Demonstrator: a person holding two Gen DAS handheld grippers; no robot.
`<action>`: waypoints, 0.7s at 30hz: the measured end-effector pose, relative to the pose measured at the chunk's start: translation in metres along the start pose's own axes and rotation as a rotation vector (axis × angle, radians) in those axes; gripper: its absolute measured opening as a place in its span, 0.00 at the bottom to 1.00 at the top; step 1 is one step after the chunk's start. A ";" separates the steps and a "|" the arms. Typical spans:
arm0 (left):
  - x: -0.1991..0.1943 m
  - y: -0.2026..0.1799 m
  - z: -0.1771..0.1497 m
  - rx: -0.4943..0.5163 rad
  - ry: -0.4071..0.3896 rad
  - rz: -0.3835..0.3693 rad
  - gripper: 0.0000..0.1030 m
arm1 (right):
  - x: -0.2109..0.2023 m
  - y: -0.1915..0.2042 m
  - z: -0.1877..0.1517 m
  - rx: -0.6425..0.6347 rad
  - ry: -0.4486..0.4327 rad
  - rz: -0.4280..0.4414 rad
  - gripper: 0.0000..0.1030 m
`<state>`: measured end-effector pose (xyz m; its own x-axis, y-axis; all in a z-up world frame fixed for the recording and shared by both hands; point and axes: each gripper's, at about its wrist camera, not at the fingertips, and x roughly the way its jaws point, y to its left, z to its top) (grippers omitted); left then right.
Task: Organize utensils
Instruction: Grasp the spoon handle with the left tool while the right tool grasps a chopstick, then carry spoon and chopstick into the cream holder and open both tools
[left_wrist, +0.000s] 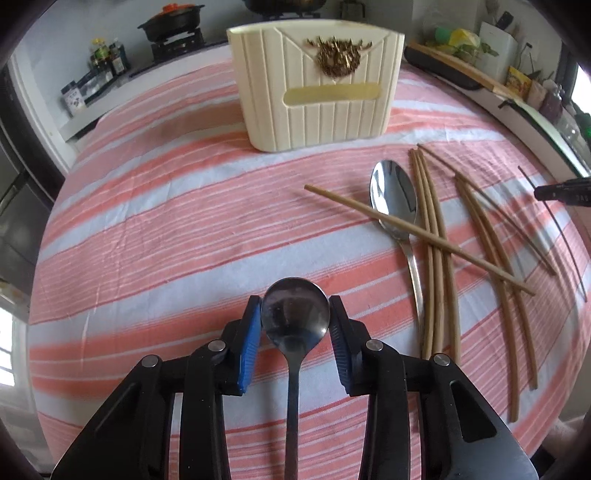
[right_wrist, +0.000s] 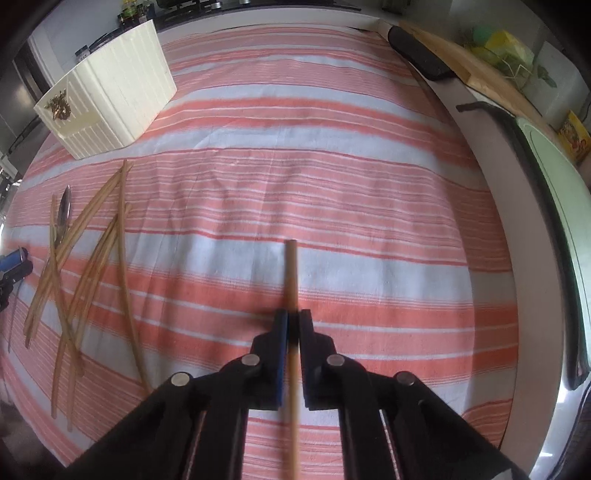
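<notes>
My left gripper (left_wrist: 294, 308) is shut on a steel spoon (left_wrist: 294, 314), its blue pads against the bowl, the handle running back under the gripper. A cream utensil holder (left_wrist: 317, 88) stands at the far side of the striped cloth. A second spoon (left_wrist: 393, 195) lies to the right among several brown chopsticks (left_wrist: 436, 236); one chopstick lies across it. My right gripper (right_wrist: 293, 317) is shut on a single chopstick (right_wrist: 291, 273) that points forward above the cloth. The holder (right_wrist: 110, 92) and the chopstick pile (right_wrist: 81, 251) sit to its left.
A pink, white and orange striped cloth (left_wrist: 166, 221) covers the table. A counter with a stove and pot (left_wrist: 173, 22) is behind. A cutting board (right_wrist: 472, 62) and a dark tray rim (right_wrist: 546, 206) lie along the right edge.
</notes>
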<state>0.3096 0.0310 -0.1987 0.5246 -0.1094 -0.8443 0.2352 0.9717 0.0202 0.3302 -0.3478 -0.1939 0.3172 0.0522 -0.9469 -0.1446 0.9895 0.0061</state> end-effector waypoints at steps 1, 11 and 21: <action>-0.012 0.003 0.000 -0.008 -0.030 -0.004 0.35 | -0.009 0.004 0.001 -0.009 -0.026 0.005 0.06; -0.131 0.029 0.013 -0.079 -0.306 -0.067 0.35 | -0.150 0.069 0.000 -0.113 -0.412 0.074 0.06; -0.206 0.075 0.121 -0.184 -0.490 -0.165 0.34 | -0.241 0.100 0.076 -0.081 -0.728 0.147 0.06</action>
<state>0.3183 0.1014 0.0414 0.8229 -0.3051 -0.4793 0.2223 0.9492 -0.2227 0.3107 -0.2508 0.0593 0.8256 0.2868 -0.4860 -0.2927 0.9539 0.0657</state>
